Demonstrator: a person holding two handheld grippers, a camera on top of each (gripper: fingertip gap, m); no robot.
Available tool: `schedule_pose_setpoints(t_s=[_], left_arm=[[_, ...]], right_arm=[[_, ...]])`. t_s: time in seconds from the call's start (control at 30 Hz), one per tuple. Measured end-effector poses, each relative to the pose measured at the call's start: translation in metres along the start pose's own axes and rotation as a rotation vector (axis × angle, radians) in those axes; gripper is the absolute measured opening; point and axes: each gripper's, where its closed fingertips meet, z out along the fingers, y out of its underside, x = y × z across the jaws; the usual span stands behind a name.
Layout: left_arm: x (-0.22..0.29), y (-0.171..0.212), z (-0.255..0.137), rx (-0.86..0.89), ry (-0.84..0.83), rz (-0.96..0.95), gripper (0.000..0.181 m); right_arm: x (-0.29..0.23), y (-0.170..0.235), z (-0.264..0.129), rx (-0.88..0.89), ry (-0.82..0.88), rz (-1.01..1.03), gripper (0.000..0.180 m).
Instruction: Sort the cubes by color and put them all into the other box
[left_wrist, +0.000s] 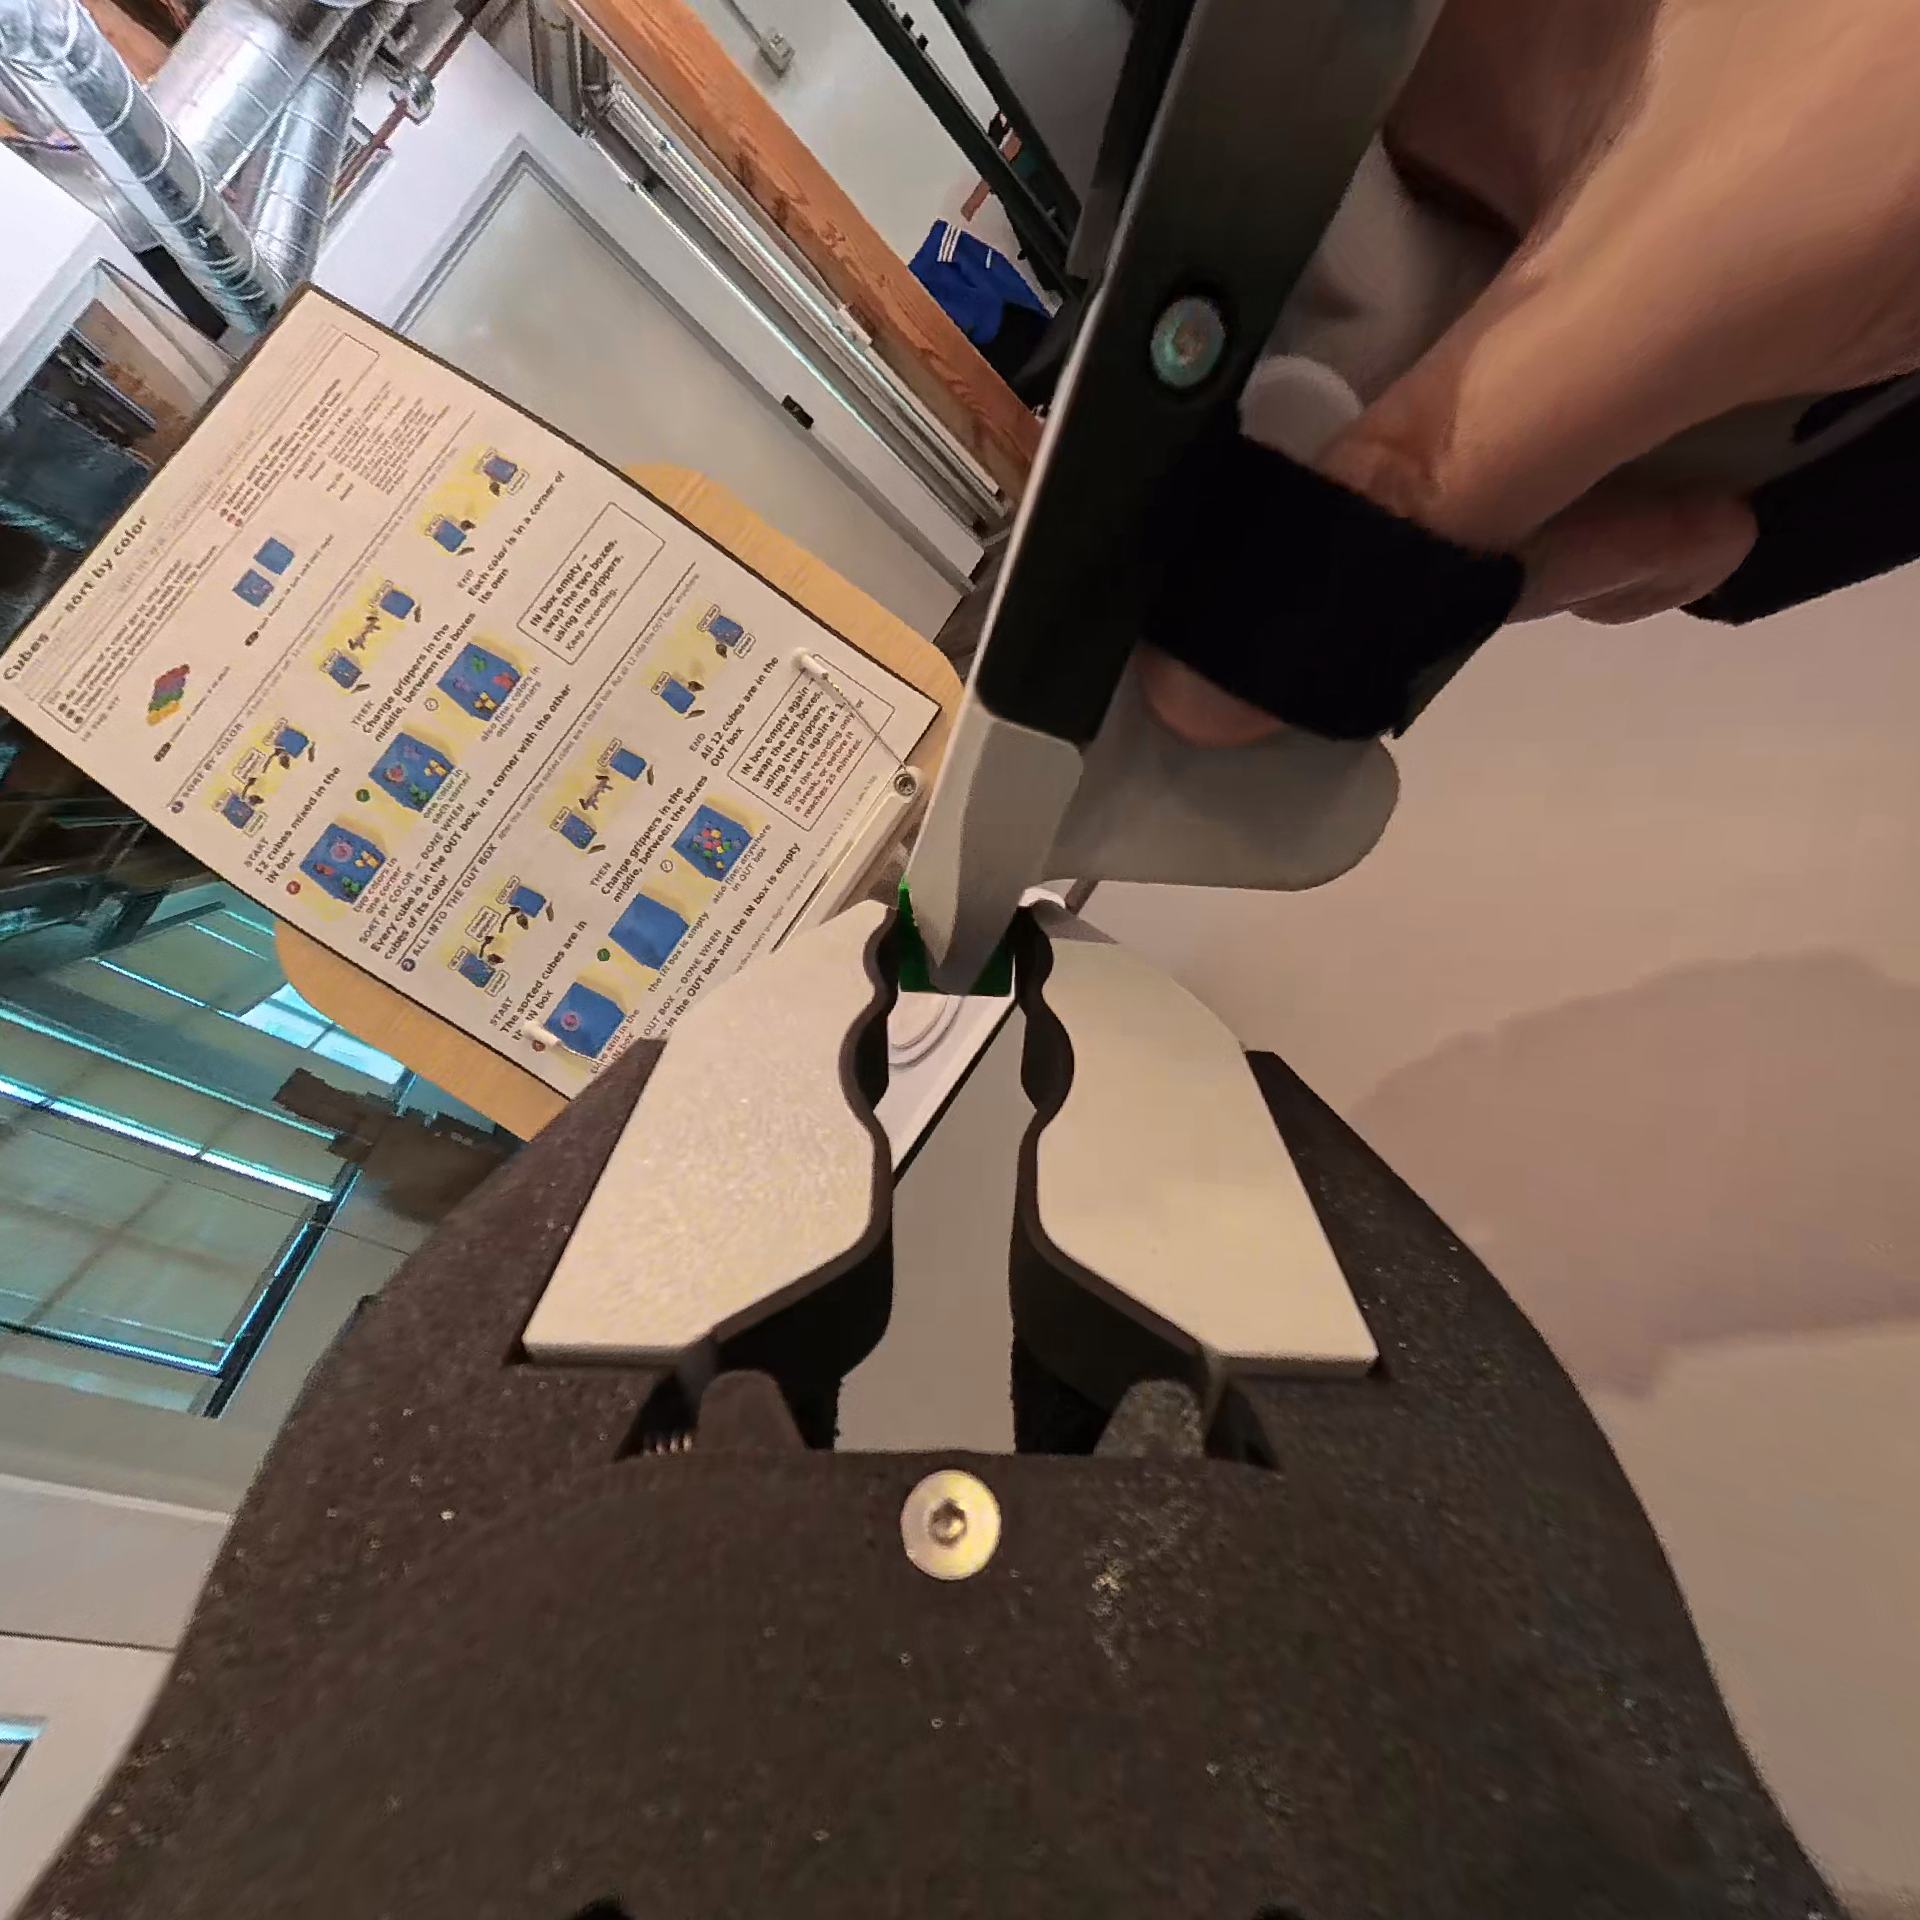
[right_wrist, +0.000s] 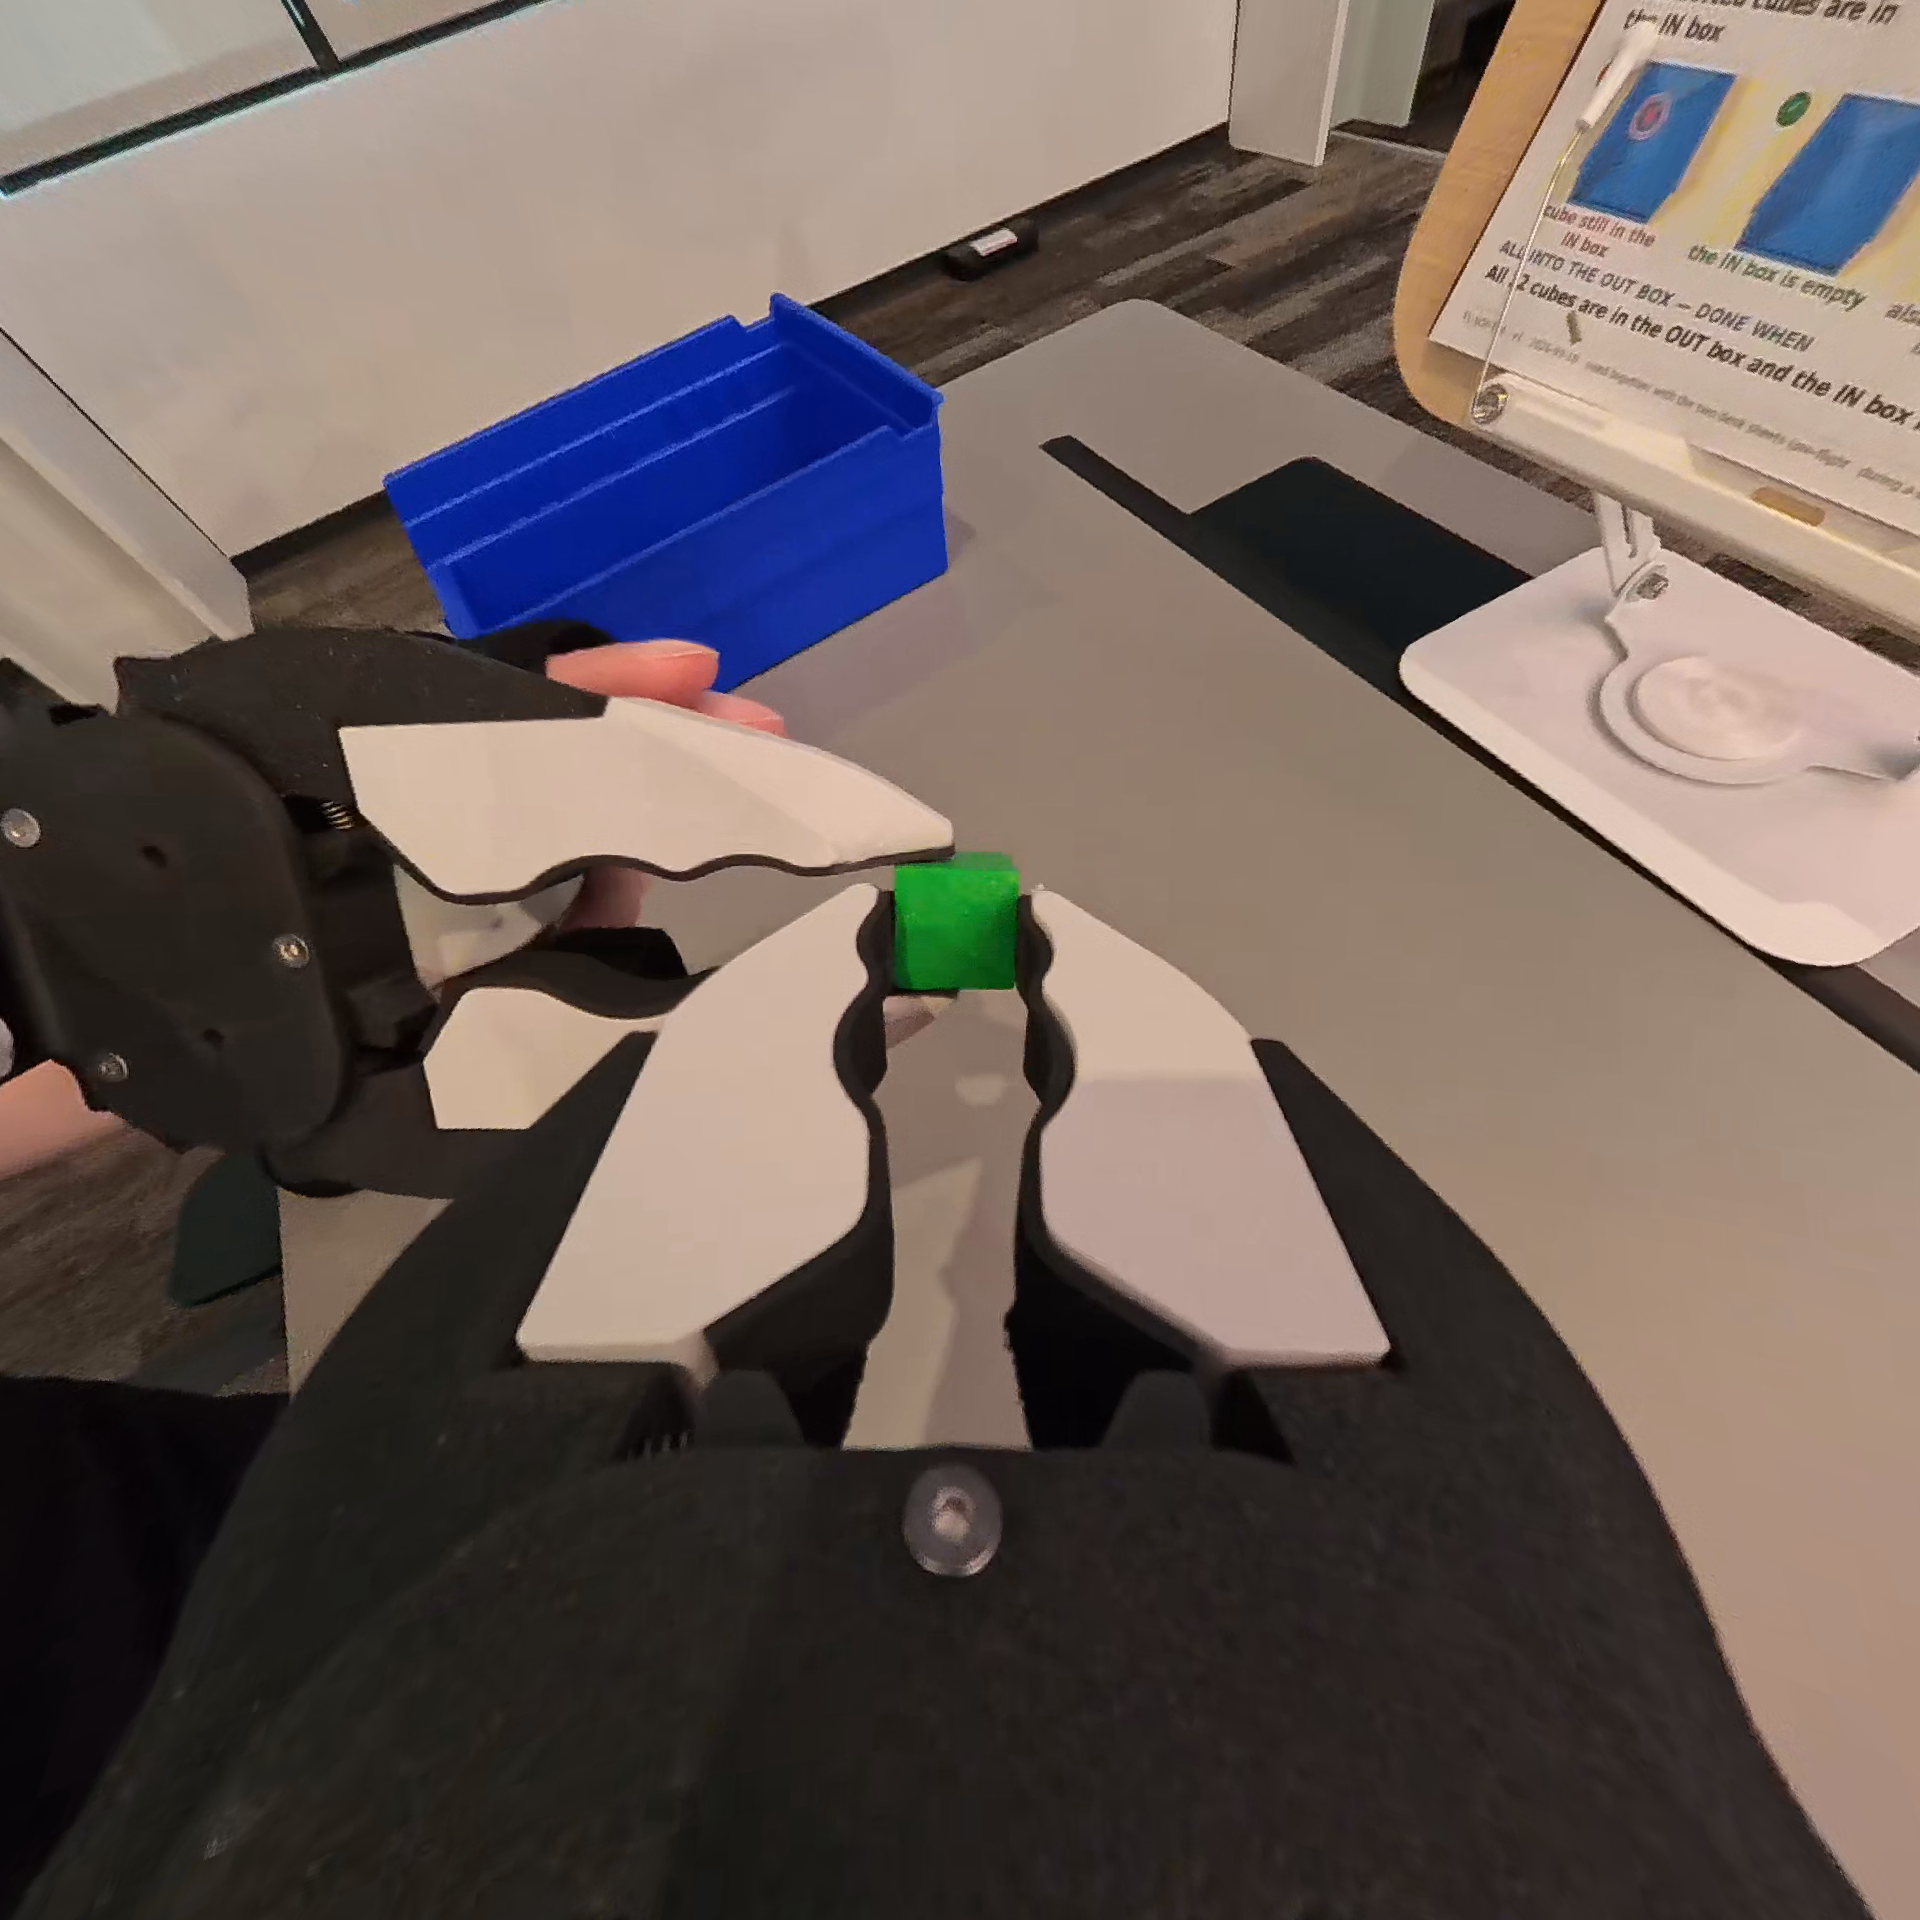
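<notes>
Cube, green (right_wrist: 954, 923), sits square and level, pinched by the right gripper (right_wrist: 954, 935) above the bench (right_wrist: 1299, 935). Left gripper (right_wrist: 831, 935) jaws are spread around it.

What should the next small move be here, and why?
Probably squeeze the left claw firmly onto the green cube before the right claw lets go. The right claw pinches the cube in mid-air, and the left claw's fingers flank it closely, though firm contact is unclear. The blue box lies on the left claw's side.
</notes>
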Motion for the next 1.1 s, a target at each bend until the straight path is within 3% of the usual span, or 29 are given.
schedule_pose_setpoints(t_s=[0.2,0.33,0.43,0.6,0.73,0.87,0.97,1.1], left_arm=[[0.003,0.005,-0.002,0.003,0.029,-0.093,0.019],[0.006,0.013,-0.008,0.006,0.081,-0.175,0.015],[0.006,0.014,-0.015,0.027,0.094,-0.185,0.015],[0.008,0.004,-0.026,0.079,0.066,-0.100,0.015],[0.025,-0.004,-0.029,0.085,0.097,-0.016,0.012],[0.047,-0.001,-0.026,0.066,0.199,-0.072,0.012],[0.054,0.014,-0.017,0.015,0.236,-0.137,0.012],[0.054,0.034,-0.008,-0.057,0.238,-0.185,0.012]], right_arm=[[0.011,0.000,-0.007,-0.006,0.009,0.007,0.021],[0.031,-0.009,-0.038,0.023,0.045,0.003,0.021],[0.053,-0.019,-0.083,0.066,0.126,-0.014,0.021],[0.091,-0.010,-0.194,0.121,0.304,0.011,0.021],[0.119,0.032,-0.285,0.159,0.449,0.145,0.021],[0.150,0.106,-0.355,0.126,0.620,0.319,0.022],[0.169,0.167,-0.382,0.044,0.694,0.462,0.021],[0.184,0.234,-0.382,-0.154,0.699,0.606,0.022]])
